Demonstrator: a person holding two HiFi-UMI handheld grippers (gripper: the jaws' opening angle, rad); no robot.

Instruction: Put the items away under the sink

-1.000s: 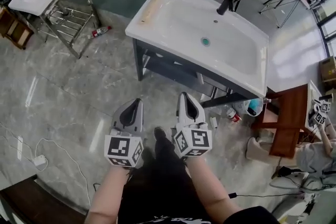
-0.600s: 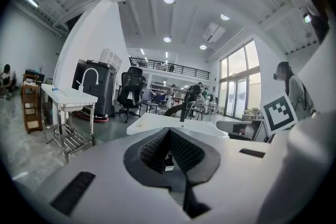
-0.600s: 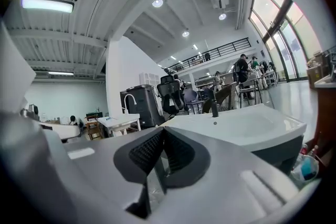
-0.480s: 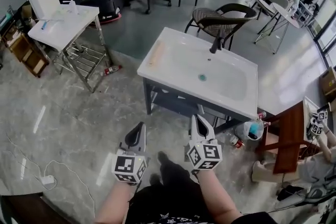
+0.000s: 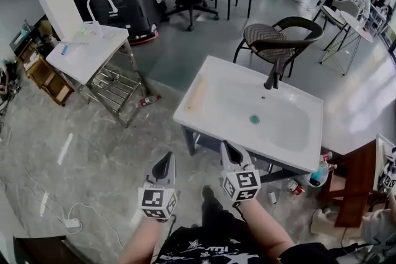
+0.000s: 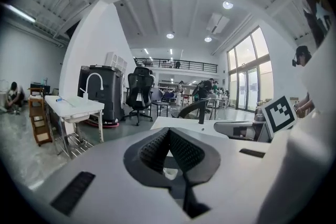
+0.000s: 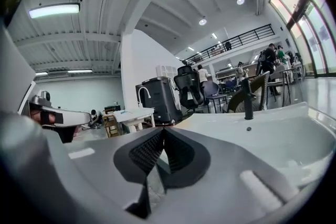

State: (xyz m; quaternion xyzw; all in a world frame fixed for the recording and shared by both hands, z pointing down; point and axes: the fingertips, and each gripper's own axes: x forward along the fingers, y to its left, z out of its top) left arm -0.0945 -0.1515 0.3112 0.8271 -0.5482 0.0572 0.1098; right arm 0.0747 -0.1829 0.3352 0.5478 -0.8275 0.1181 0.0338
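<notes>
Clutter is lying at both ends of the scene. At far left, a red bottle (image 5: 150, 99) is resting on its side on the floor (image 5: 99, 151) beside the legs of a small washstand (image 5: 86, 49), with its long axis running roughly left to right. The left gripper (image 5: 168, 159) is pointing ahead toward the sink (image 5: 204, 96), its jaws pressed together on nothing, as its own view (image 6: 169, 134) confirms. Just beside it, the right gripper (image 5: 228, 146) is hovering at the sink's near edge, also closed and empty (image 7: 163, 134). Below that edge, the dark frame (image 5: 197, 140) under the sink is showing only in part, the storage space itself being hidden by the basin. To the right, near the sink's right front corner, a clear bottle (image 5: 317, 175) with blue on it is standing on the floor, and small bottles (image 5: 296, 188) are lying close by; which way they are lying is too small to tell. A wooden stool (image 5: 354, 185) is standing at far right. That cluster is sitting lower than and to the right of both grippers, so the right hand looks the nearer one for a first pick, while the red bottle is lying well apart on the left hand's side.
</notes>
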